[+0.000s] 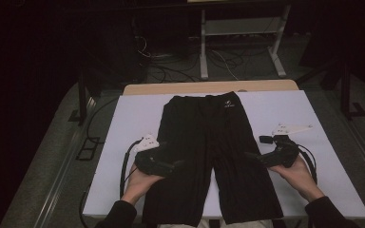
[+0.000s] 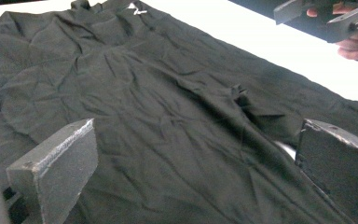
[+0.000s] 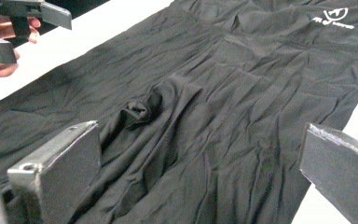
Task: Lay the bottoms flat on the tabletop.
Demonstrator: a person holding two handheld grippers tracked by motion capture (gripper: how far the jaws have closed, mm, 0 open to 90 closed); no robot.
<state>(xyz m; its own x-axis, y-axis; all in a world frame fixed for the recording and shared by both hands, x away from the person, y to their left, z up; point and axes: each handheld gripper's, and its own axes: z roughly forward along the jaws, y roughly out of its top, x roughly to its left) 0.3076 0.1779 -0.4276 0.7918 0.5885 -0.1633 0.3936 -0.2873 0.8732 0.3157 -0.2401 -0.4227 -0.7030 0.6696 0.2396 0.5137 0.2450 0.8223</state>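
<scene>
Here, nearest the person, both tongs stand spread and hold nothing: left tongs (image 1: 173, 165) over one leg of the black shorts (image 1: 209, 142), right tongs (image 1: 253, 156) at the other. The shorts lie flat on the white counter (image 1: 123, 137), thin, creased, matte. A shallow pinch could catch one layer only, bunching the crotch fold (image 3: 140, 109) farther up.
</scene>
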